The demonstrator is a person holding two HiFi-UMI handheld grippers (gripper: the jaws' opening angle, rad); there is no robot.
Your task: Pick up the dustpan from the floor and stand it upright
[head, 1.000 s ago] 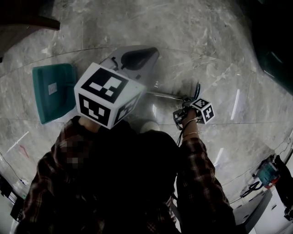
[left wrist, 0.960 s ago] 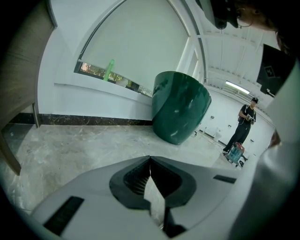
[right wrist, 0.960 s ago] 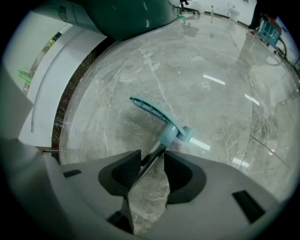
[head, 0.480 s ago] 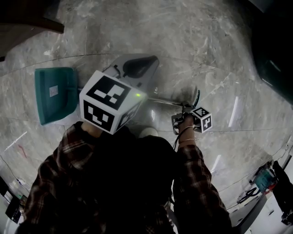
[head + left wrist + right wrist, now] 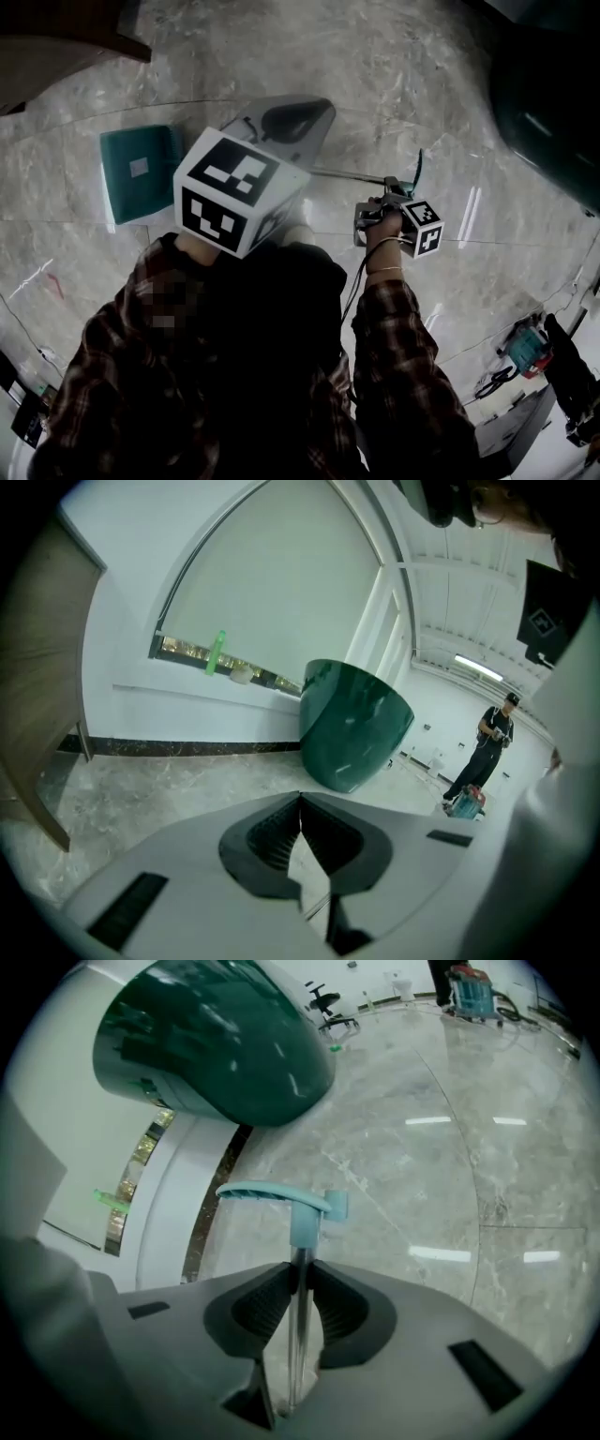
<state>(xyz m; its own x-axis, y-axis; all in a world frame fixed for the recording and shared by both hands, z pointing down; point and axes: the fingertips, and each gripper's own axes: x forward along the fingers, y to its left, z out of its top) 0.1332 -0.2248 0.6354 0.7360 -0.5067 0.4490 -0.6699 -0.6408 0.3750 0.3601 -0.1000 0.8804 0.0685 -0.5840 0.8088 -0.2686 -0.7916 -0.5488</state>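
Dustpan (image 5: 141, 173), far left, looks light and stiff; our right gripper (image 5: 298, 1271) has just been closing on its thin, slippery handle rod (image 5: 298, 1335); our left gripper (image 5: 300, 803) is pinched together, empty.

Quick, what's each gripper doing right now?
Left gripper: closed, empty.
Right gripper: jaws have just been closing, now clamped on the dustpan handle.

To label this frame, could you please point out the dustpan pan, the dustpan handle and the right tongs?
dustpan pan (image 5: 141, 186): head view, flat teal face.
dustpan handle (image 5: 302, 1222): right gripper view, teal top end.
right tongs (image 5: 300, 1274): right gripper view, midway between tips.
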